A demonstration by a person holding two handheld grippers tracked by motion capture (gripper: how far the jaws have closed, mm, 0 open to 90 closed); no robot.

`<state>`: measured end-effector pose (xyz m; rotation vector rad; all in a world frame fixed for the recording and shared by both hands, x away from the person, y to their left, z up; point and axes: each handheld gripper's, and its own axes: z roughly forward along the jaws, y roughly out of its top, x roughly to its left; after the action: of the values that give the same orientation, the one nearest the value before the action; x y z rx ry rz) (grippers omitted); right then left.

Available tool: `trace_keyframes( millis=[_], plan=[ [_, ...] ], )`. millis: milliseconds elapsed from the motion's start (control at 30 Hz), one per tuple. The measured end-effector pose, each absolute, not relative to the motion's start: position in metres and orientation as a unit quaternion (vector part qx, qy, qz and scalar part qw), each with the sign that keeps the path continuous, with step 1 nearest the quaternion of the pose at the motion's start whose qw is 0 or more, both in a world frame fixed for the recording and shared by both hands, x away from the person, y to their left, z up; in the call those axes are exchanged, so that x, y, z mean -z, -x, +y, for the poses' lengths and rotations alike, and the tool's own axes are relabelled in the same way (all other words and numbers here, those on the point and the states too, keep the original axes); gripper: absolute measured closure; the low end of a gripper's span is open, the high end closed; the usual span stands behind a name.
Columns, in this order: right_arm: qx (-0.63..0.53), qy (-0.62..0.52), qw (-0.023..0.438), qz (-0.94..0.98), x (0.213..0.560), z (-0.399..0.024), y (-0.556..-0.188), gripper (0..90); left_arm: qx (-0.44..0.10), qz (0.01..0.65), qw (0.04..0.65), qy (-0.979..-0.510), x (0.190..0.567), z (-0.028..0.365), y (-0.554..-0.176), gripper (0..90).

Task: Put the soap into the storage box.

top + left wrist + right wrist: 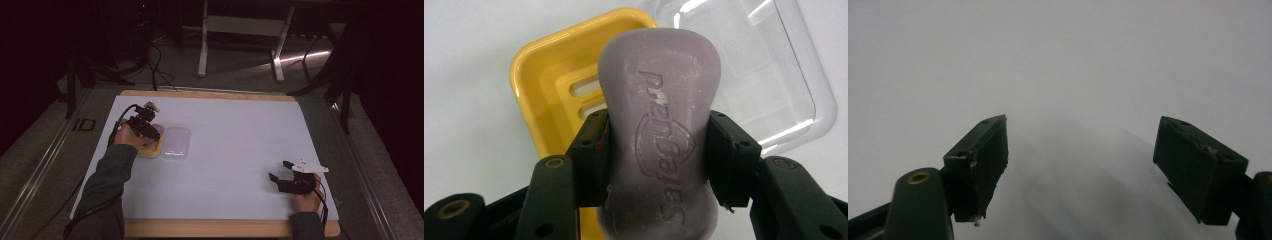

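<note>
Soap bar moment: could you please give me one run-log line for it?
left tongs: shut on soap bar | below: yellow soap dish | beside dish: clear lid | right tongs: open, nothing held

Soap bar [659, 145]: mauve, embossed, we see it clamped lengthwise above the dish.
Soap dish [549, 80]: yellow, slotted, open.

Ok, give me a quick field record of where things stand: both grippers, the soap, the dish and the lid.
left gripper: shut on the soap bar, over the yellow dish
soap bar: purple, embossed lettering, gripped at its narrow waist
yellow soap dish: on the white mat, slotted floor visible
clear lid: lying beside the dish, apart from the soap
right gripper: open, nothing between the jaws, near the mat's right front
white mat: covers the wooden table
</note>
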<state>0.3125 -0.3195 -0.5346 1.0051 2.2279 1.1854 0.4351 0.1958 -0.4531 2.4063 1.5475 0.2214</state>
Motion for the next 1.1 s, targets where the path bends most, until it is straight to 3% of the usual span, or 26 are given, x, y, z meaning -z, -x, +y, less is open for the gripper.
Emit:
trace_keyframes(
  millis=[1100],
  plan=[
    [-0.425,-0.362,0.212,0.802,0.534,-0.319,-0.312,21.6,-0.067,0.59,0.141,-0.792,0.469,0.207,-0.445,49.5]
  ],
)
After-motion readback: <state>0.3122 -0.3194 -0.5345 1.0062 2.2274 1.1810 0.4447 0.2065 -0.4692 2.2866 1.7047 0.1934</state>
